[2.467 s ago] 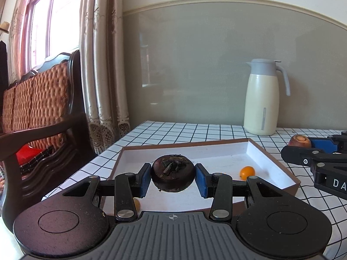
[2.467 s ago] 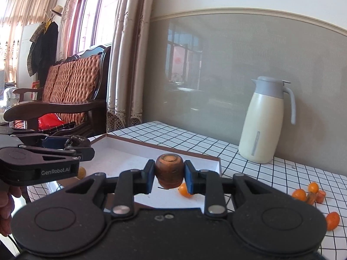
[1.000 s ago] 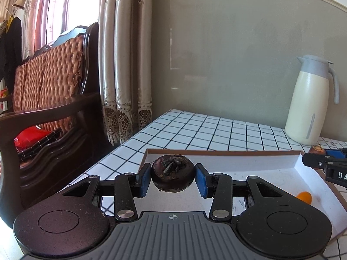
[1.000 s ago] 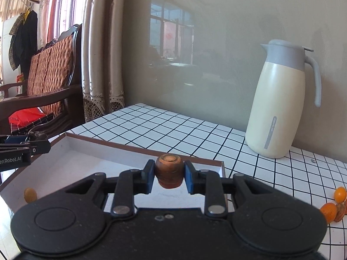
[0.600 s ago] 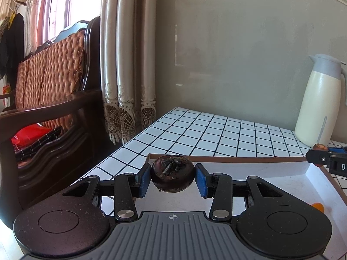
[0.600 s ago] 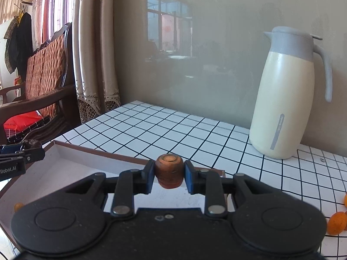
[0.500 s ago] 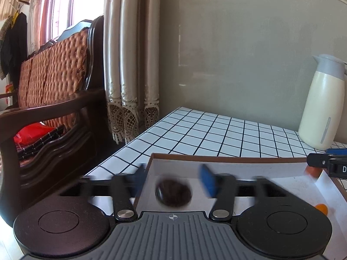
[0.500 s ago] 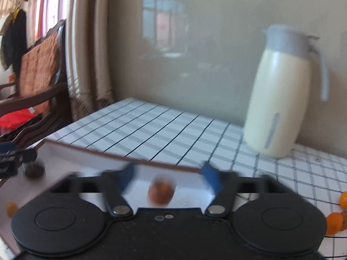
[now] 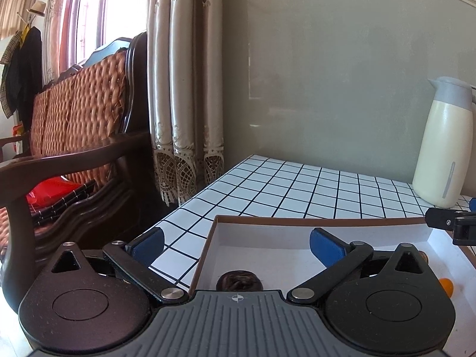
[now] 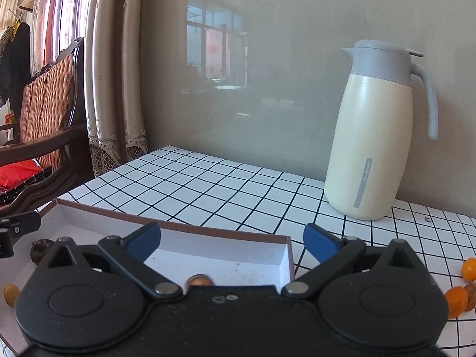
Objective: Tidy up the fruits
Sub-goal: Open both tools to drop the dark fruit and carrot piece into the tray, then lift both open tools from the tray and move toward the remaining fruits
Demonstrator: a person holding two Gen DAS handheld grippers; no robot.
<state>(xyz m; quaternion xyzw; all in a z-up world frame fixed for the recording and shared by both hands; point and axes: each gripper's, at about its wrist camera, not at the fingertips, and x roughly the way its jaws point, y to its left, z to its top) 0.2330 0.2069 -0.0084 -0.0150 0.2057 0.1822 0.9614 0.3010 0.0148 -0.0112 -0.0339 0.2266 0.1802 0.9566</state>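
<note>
My left gripper (image 9: 236, 242) is open and empty above the left end of the white box (image 9: 297, 232). The dark mangosteen (image 9: 239, 280) lies in the box just below it and also shows in the right wrist view (image 10: 41, 246). My right gripper (image 10: 232, 241) is open and empty over the box's right end (image 10: 208, 253). The brown fruit (image 10: 200, 280) sits low in the box, partly hidden by the gripper body. A small orange fruit (image 9: 446, 286) lies in the box. The right gripper's tip (image 9: 449, 223) shows at the right edge of the left wrist view.
A cream thermos jug (image 10: 377, 136) stands at the back of the checked table (image 10: 223, 187). Loose orange fruits (image 10: 456, 296) lie on the table at the right. A wooden chair (image 9: 74, 148) and curtains (image 9: 184, 89) stand beyond the table's left edge.
Both grippers have opened. The mangosteen dropped from the left gripper into the box, and the brown fruit dropped from the right gripper into the box.
</note>
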